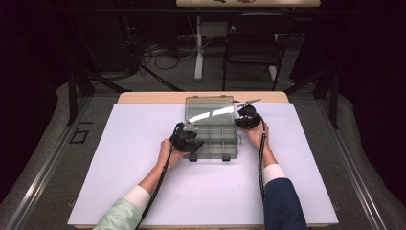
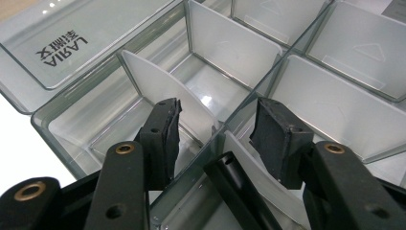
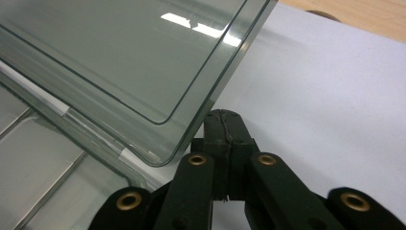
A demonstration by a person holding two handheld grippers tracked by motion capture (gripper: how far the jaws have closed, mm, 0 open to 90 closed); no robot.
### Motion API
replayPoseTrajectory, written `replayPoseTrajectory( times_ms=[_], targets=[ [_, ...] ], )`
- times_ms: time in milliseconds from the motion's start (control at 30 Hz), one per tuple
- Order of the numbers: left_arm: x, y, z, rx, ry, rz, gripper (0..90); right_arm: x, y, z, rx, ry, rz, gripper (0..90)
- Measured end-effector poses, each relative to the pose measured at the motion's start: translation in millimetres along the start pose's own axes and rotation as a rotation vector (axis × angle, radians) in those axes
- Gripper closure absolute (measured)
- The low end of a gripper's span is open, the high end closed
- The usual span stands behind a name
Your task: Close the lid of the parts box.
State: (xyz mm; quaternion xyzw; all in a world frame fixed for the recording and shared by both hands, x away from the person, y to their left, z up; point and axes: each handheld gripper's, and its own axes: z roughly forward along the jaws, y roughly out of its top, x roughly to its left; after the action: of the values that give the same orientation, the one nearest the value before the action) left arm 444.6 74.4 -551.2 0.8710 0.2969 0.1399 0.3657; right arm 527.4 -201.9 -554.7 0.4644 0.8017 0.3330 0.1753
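organizer box: light, stiff, slick clear plastic, lid open toward 12 o'clock
dividers: thin, bendy, best pinched at top edge
left gripper: jaws open around a divider
right gripper: jaws closed, nothing held

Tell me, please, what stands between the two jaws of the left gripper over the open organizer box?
In the left gripper view, a white divider of the organizer box stands between the open jaws of the left gripper, beside a compartment wall.

One clear compartment box with its one lid open, two grippers, one white mat, one chair.
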Motion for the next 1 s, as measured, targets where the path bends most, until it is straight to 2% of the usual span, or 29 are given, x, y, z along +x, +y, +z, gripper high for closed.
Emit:
replayPoseTrajectory(
  times_ms=[300, 1000],
  targets=[
    [-0.2, 0.3, 0.1, 0.002, 0.001, 0.004, 51.2, 0.4, -0.4, -1.2, -0.043, -0.019, 0.015, 90.0],
    [-0.2, 0.5, 0.3, 0.004, 0.001, -0.005, 50.6, 3.3, 3.1, -12.4, -0.142, -0.049, -0.005, 90.0]
  ],
)
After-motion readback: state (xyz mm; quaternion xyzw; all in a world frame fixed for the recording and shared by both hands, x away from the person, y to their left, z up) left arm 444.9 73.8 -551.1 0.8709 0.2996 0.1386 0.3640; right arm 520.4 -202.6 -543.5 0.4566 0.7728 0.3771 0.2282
